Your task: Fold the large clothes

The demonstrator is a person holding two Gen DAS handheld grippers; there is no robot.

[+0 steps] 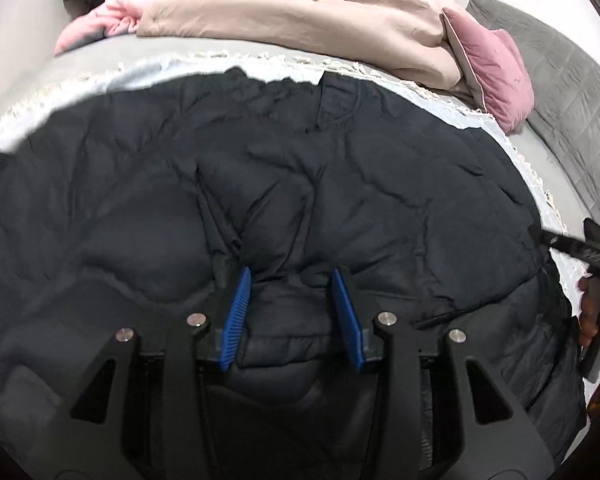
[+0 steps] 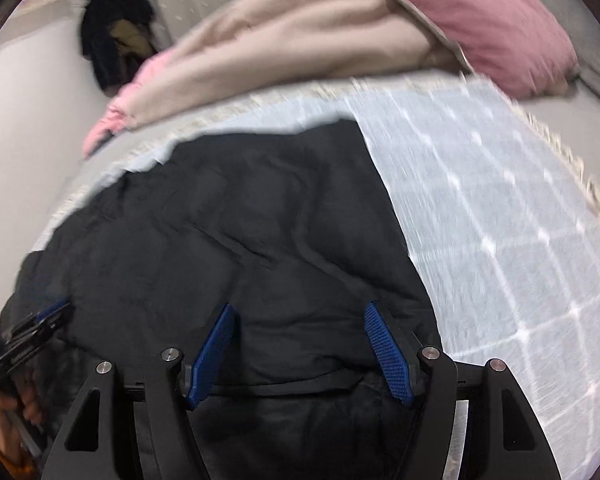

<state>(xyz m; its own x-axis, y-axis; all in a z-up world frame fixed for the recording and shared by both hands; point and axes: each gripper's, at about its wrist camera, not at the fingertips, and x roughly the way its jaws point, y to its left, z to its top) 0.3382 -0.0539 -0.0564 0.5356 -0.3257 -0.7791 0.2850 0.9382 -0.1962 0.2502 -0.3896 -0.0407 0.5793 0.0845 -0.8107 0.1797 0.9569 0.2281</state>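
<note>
Left gripper point(image 1: 291, 276): jaws parted over the black puffer jacket point(image 1: 260, 184), nothing pinched.
Jacket: spread across a pale checked throw point(image 2: 500, 208), centre frame.
Right gripper point(image 2: 298, 314): open wide above the jacket's lower right edge.
Pink pillow point(image 2: 500, 28): upper right.

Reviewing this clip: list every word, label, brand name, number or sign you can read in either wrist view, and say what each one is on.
None can be read in either view.
Black padded jacket: no logo, tag or print shows on its surface.
Pale blue checked throw: only a white grid pattern, blurred.
Pink pillow and beige duvet: plain fabric.
Left gripper and right gripper: no markings visible on the black frames or blue pads.
</note>
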